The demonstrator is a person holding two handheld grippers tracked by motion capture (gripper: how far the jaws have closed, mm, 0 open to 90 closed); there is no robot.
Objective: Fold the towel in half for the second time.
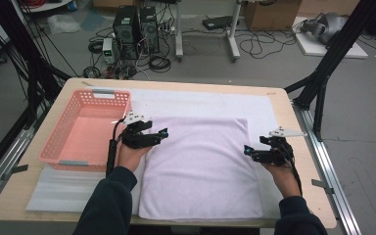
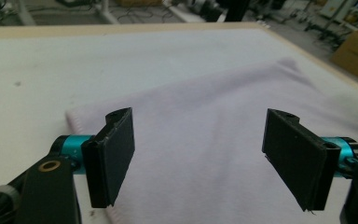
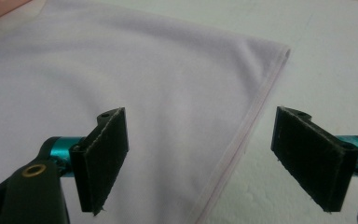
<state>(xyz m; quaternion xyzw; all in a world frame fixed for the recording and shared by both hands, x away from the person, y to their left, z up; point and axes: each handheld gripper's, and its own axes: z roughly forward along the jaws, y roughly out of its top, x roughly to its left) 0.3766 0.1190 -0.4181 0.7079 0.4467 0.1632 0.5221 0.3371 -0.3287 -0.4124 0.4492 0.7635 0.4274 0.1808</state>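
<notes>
A pale lilac folded towel [image 1: 200, 166] lies flat on the white mat in the middle of the table. My left gripper [image 1: 162, 133] hovers open at the towel's far left corner, its jaws wide apart with nothing between them; the left gripper view shows the towel [image 2: 205, 126] under and beyond the jaws. My right gripper [image 1: 247, 150] is open at the towel's right edge. In the right gripper view the towel's hemmed edge [image 3: 242, 135] runs between the two jaws, which hold nothing.
A pink plastic basket [image 1: 63, 154] stands to the left of the towel, close beside the left hand. A white foam mat [image 1: 210, 103] covers the wooden table [image 1: 303, 156]. Black frame legs, cables and computers are on the floor beyond.
</notes>
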